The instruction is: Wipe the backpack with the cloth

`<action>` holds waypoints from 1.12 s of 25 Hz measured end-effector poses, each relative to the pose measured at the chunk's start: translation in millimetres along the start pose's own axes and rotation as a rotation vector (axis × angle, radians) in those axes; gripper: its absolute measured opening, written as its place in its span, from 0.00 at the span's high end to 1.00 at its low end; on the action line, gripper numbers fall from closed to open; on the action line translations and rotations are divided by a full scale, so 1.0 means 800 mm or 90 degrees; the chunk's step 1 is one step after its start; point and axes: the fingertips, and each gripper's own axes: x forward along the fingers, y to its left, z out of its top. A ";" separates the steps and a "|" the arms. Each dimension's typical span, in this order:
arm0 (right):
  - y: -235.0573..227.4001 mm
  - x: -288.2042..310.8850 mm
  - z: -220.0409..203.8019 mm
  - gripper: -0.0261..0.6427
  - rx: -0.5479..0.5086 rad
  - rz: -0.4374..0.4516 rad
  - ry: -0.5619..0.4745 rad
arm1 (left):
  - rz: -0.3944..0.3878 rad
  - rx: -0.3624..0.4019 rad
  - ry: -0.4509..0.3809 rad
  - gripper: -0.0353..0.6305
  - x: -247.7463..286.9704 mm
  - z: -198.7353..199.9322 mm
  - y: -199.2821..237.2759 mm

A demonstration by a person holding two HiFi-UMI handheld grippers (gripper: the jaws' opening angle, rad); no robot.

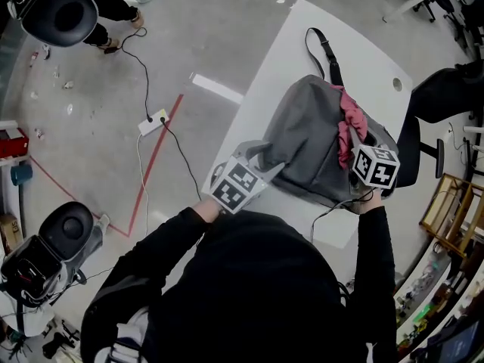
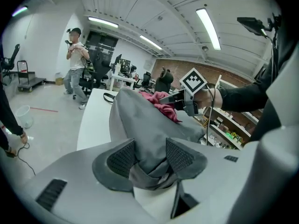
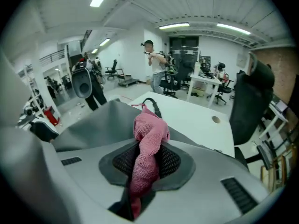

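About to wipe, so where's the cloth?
Head view: the cloth lies on the backpack's right side, pinched in the right gripper.

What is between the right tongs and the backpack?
The pink cloth, pinched in the right tongs, lies between them and the grey backpack; the right gripper view shows it.

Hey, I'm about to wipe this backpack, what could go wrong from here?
The left gripper only has a fold of the backpack between open jaws, so the bag may slide on the table under a wipe. The right gripper pinches the cloth into a narrow bunch, so little cloth may meet the fabric.
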 end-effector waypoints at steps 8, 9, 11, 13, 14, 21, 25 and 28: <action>-0.220 -0.091 -0.077 0.83 0.129 -0.269 0.049 | -0.029 -0.010 -0.010 0.61 -0.004 -0.007 0.000; -0.222 -0.089 -0.079 0.83 0.144 -0.267 0.048 | -0.031 -0.012 -0.011 0.61 -0.003 -0.008 0.000; -0.197 -0.069 -0.071 0.83 0.144 -0.223 0.048 | -0.035 -0.014 -0.012 0.61 0.000 -0.009 -0.002; -0.143 -0.038 -0.047 0.83 0.120 -0.147 0.035 | -0.038 -0.015 -0.012 0.61 0.000 -0.010 -0.003; -0.109 -0.021 -0.031 0.83 0.108 -0.105 0.025 | -0.039 -0.015 -0.013 0.61 -0.001 -0.010 -0.004; 0.150 0.049 0.108 0.83 0.022 0.169 -0.078 | -0.036 -0.023 -0.012 0.61 -0.001 -0.014 -0.003; 0.216 0.070 0.151 0.83 -0.139 0.195 -0.098 | -0.032 -0.027 -0.007 0.61 -0.001 -0.010 0.002; 0.179 0.091 0.138 0.83 -0.216 0.140 -0.063 | -0.036 -0.026 -0.002 0.61 0.003 -0.005 0.003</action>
